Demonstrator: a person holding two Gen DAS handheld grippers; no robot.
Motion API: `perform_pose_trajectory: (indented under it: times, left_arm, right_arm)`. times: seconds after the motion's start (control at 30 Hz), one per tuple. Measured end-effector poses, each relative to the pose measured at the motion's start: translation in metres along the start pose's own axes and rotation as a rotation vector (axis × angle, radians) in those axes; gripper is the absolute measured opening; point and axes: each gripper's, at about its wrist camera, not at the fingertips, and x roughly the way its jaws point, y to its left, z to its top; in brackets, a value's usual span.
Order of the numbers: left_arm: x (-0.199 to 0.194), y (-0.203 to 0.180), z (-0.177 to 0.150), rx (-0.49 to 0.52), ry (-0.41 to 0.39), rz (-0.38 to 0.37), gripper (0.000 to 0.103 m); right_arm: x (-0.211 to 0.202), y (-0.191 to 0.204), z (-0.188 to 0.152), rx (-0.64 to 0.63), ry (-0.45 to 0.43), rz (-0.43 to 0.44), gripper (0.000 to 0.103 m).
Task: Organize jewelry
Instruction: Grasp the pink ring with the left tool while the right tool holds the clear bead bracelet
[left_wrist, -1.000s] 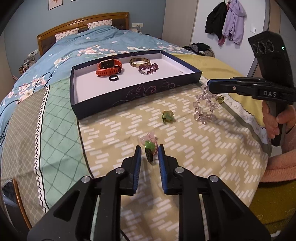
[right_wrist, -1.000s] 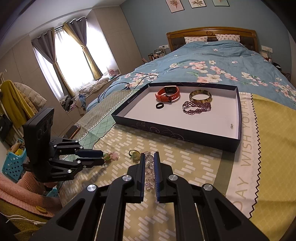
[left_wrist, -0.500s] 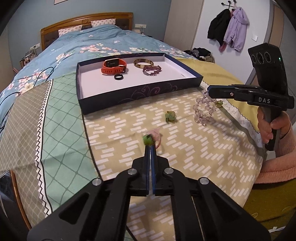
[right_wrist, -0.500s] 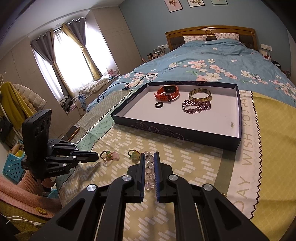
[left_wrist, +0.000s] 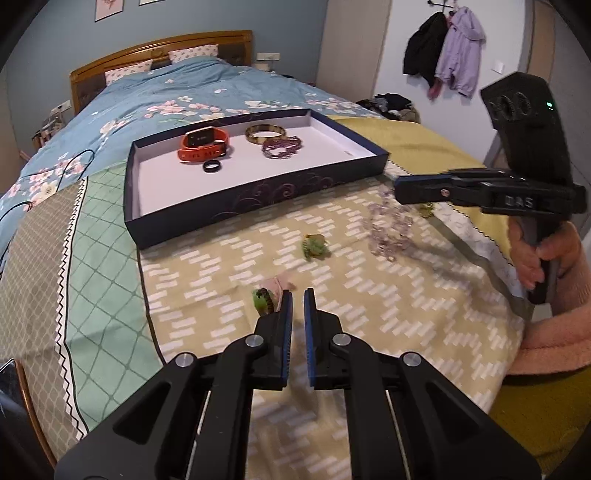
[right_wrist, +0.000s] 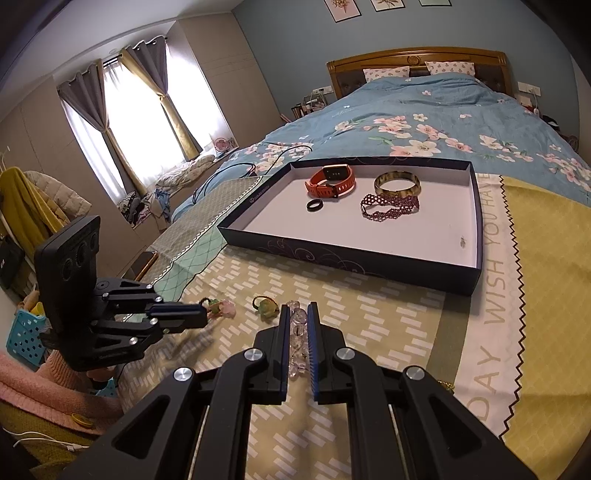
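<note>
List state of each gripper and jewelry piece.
left gripper: slightly open, empty
pink-green hair tie: on bedspread, beside left gripper tip
right gripper: shut on crystal bracelet
green hair tie: loose on bedspread
tray: holds watch, bangle, ring, purple bracelet

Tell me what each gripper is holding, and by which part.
Right gripper pinches the clear bead bracelet by a stretch of its beads; left gripper holds nothing.

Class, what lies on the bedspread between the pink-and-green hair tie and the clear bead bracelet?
A green hair tie, seen in both views, between the pink-and-green hair tie and clear bead bracelet.
</note>
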Motion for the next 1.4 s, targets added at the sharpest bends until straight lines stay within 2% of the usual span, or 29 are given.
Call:
perform_pose_trajectory:
  times: [0.57, 0.77, 1.07, 1.1, 1.17, 1.3, 1.4]
  left_arm:
    - [0.001, 0.023, 0.001, -0.057, -0.03, 0.054, 0.014]
    - [0.0, 0.022, 0.008, -0.002, -0.051, 0.076, 0.026]
    - [0.013, 0.009, 0.012, 0.081, 0.001, 0.06, 0.026]
    - [0.013, 0.008, 0.012, 0.084, 0.001, 0.063, 0.025]
    - [0.013, 0.005, 0.011, 0.091, 0.003, 0.056, 0.017]
    - [0.011, 0.002, 0.009, 0.092, -0.005, 0.049, 0.017]
    - [0.017, 0.004, 0.008, 0.081, 0.021, 0.048, 0.018]
  right_arm:
    - [-0.002, -0.001, 0.001, 0.004, -0.007, 0.004, 0.008]
    - [-0.004, 0.002, 0.004, 0.002, -0.018, 0.008, 0.008]
    - [-0.004, 0.002, 0.005, 0.003, -0.02, 0.015, 0.008]
    - [-0.004, 0.002, 0.005, 0.005, -0.021, 0.015, 0.008]
    - [-0.004, 0.003, 0.006, 0.004, -0.023, 0.016, 0.008]
    - [-0.004, 0.003, 0.008, 0.003, -0.024, 0.018, 0.008]
    - [-0.004, 0.003, 0.007, 0.005, -0.023, 0.02, 0.008]
